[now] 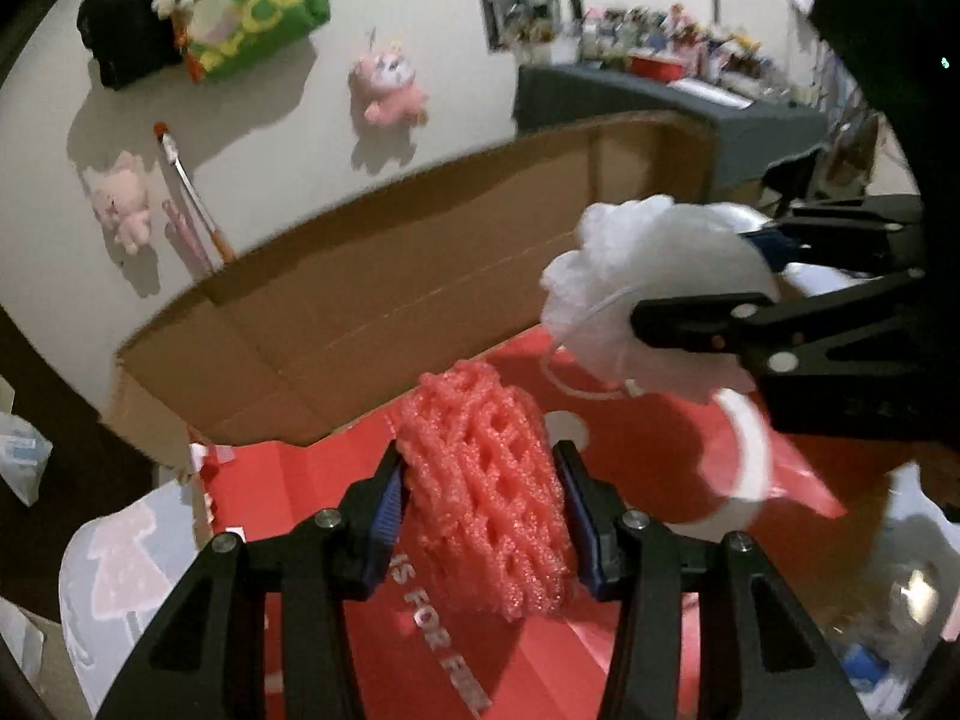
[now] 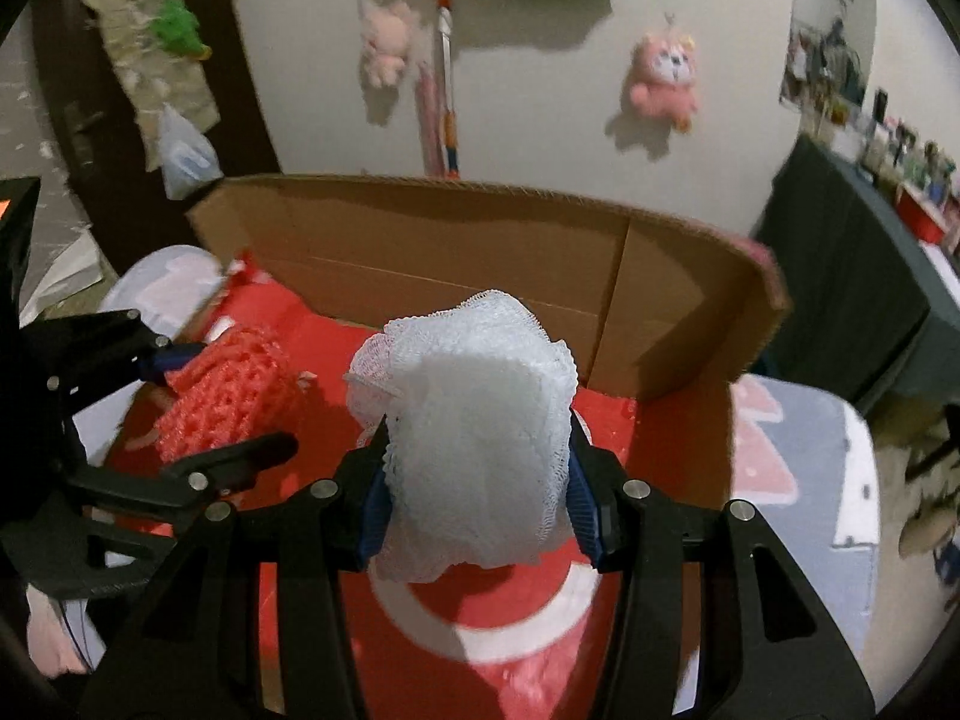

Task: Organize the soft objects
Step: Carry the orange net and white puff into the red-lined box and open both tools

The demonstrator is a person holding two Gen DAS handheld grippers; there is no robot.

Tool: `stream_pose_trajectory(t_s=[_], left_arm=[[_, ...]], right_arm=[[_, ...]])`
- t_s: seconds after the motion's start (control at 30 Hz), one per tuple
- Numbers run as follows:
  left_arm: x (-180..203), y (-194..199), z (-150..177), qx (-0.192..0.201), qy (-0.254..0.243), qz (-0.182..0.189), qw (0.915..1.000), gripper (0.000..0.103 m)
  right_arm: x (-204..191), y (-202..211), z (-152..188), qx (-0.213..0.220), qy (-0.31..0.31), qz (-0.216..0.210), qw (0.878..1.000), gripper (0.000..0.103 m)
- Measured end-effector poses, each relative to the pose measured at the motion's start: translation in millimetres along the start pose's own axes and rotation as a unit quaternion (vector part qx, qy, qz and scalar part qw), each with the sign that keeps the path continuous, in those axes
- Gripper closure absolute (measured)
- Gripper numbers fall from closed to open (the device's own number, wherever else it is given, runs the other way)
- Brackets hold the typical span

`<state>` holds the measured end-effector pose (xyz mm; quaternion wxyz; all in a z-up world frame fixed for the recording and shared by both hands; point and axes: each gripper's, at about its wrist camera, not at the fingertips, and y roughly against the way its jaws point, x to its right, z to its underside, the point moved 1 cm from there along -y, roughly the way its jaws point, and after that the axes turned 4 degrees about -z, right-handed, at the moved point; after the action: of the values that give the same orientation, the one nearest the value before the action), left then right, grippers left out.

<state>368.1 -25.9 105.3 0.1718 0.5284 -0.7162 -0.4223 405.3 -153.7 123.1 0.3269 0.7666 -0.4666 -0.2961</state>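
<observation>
My left gripper (image 1: 480, 468) is shut on a red foam net sleeve (image 1: 480, 480), squeezed between its blue pads above a red printed sheet (image 1: 312, 492). My right gripper (image 2: 477, 450) is shut on a white mesh bath puff (image 2: 474, 438), whose cord loop hangs below it in the left wrist view. The puff (image 1: 654, 282) and the right gripper (image 1: 690, 276) also appear at the right of the left wrist view. The foam sleeve (image 2: 228, 396) and the left gripper (image 2: 222, 402) show at the left of the right wrist view. Both hover in front of an open cardboard box (image 2: 480, 252).
The cardboard box wall (image 1: 372, 276) stands upright behind the red sheet (image 2: 660, 444). Plush toys (image 2: 663, 81) and a green bag (image 1: 264, 6) hang on the white wall. A dark cluttered table (image 1: 672, 102) stands at the right; a pale patterned mat (image 2: 798, 450) lies under the sheet.
</observation>
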Motion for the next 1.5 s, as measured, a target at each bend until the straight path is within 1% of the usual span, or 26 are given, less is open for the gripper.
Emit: stream_pose_trajectory(t_s=[0.07, 0.13, 0.23, 0.33, 0.4, 0.5, 0.57, 0.83, 0.97, 1.07, 1.13, 1.2, 1.33, 1.4, 1.5], left_arm=[[-2.0, -17.3, -3.1, -0.014, 0.003, -0.002, 0.9999, 0.053], [-1.3, -29.0, -5.1, -0.023, 0.002, -0.008, 0.9997, 0.053], [-3.2, -46.2, -8.3, -0.041, 0.015, 0.001, 0.999, 0.053], [-3.0, -58.8, -8.8, -0.049, 0.017, -0.008, 0.9986, 0.053], [-2.4, -64.5, -7.4, -0.051, 0.02, -0.007, 0.9985, 0.052], [-2.1, -66.6, -5.3, -0.047, 0.026, -0.007, 0.9985, 0.05], [-3.3, -65.0, -4.8, -0.043, 0.028, -0.006, 0.9987, 0.05], [1.5, -57.8, 0.6, -0.041, 0.029, -0.005, 0.9987, 0.049], [-4.1, -63.9, -4.2, -0.041, 0.03, -0.004, 0.9987, 0.047], [1.9, -69.8, -6.5, -0.041, 0.033, -0.001, 0.9986, 0.047], [-1.7, -70.3, -10.3, -0.041, 0.035, 0.0, 0.9985, 0.045], [-5.1, -71.4, -9.8, -0.04, 0.036, 0.001, 0.9985, 0.041], [-11.9, -69.5, -11.7, -0.037, 0.037, 0.0, 0.9986, 0.037], [-11.2, -67.1, -10.8, -0.034, 0.039, 0.001, 0.9987, 0.032], [-12.7, -61.5, -8.9, -0.026, 0.041, -0.001, 0.9988, 0.026]], right_arm=[[3.4, -13.7, -4.9, -0.017, -0.009, 0.001, 1.0, 0.056], [5.6, -28.4, -8.6, -0.031, -0.011, 0.013, 0.999, 0.056], [8.6, -43.4, -11.6, -0.046, -0.013, 0.025, 0.999, 0.056], [13.4, -52.7, -12.6, -0.05, -0.022, 0.023, 0.998, 0.055], [12.4, -58.2, -11.0, -0.054, -0.018, 0.03, 0.998, 0.055], [13.3, -65.1, -5.1, -0.063, -0.018, 0.029, 0.997, 0.052], [12.5, -65.9, -2.5, -0.061, -0.018, 0.029, 0.998, 0.05], [6.3, -63.8, 2.9, -0.06, -0.019, 0.026, 0.998, 0.046], [5.5, -67.3, 6.3, -0.059, -0.025, 0.024, 0.998, 0.043], [8.9, -65.9, 5.2, -0.06, -0.028, 0.023, 0.998, 0.042], [7.9, -67.0, 2.9, -0.061, -0.03, 0.023, 0.997, 0.04], [7.3, -69.1, 0.1, -0.061, -0.032, 0.02, 0.997, 0.039], [8.0, -70.6, -1.6, -0.059, -0.033, 0.014, 0.998, 0.037], [8.6, -69.8, -2.1, -0.061, -0.034, 0.01, 0.998, 0.032], [8.2, -66.7, -4.1, -0.059, -0.033, 0.012, 0.998, 0.029]])
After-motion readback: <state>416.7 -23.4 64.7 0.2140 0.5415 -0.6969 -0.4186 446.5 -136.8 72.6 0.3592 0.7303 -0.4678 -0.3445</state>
